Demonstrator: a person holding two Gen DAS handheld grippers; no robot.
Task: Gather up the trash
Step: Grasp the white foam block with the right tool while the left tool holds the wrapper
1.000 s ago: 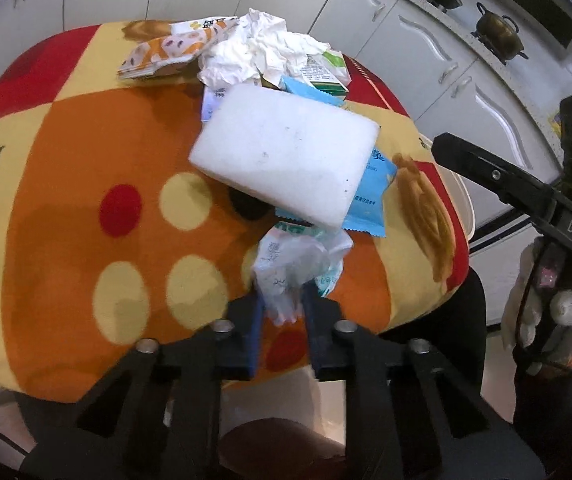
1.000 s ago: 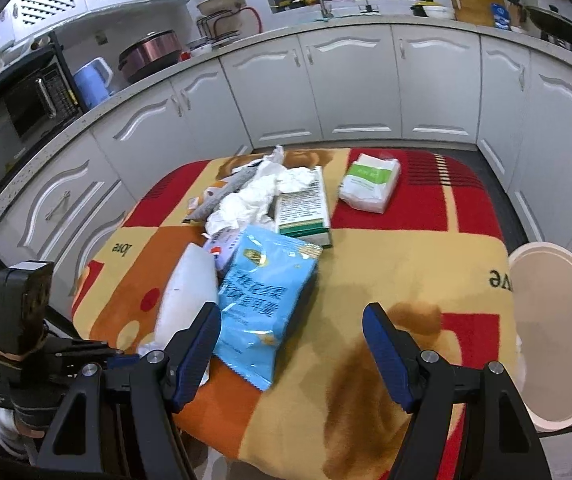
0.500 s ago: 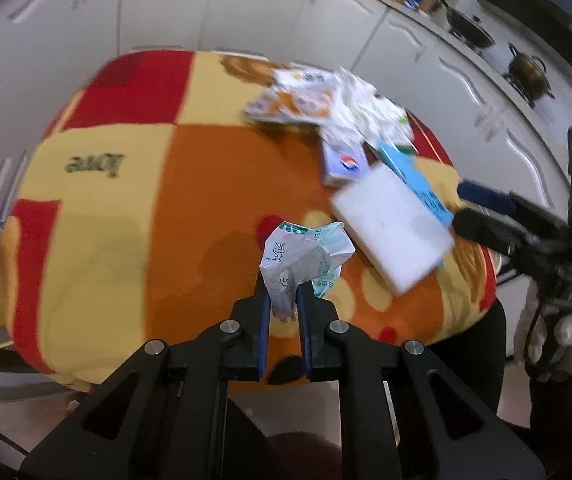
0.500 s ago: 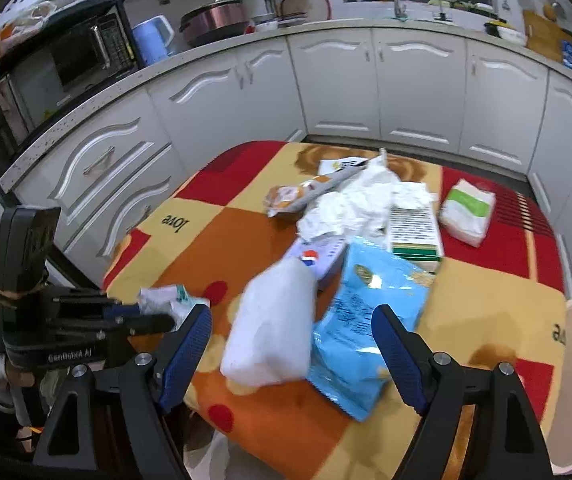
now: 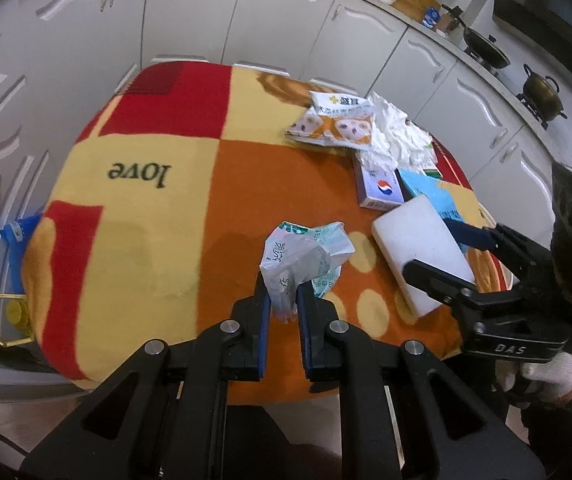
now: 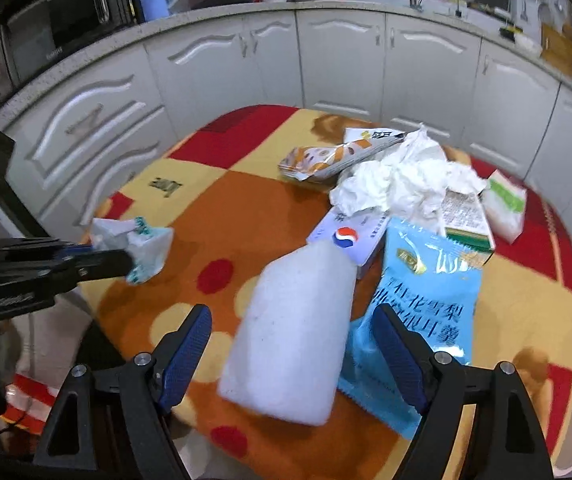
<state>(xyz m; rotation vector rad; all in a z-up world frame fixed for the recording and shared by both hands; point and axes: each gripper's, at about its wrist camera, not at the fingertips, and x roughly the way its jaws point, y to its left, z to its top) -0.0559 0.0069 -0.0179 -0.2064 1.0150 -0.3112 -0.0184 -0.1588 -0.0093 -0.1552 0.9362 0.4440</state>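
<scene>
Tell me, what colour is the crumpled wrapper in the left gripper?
White with green print: the crumpled wrapper, clearest in the left wrist view.

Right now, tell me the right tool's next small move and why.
Probably ease the right tool down over the white foam block and close: its jaws stand open on either side of the block without touching it. The left tool is already shut on the crumpled wrapper.
</scene>
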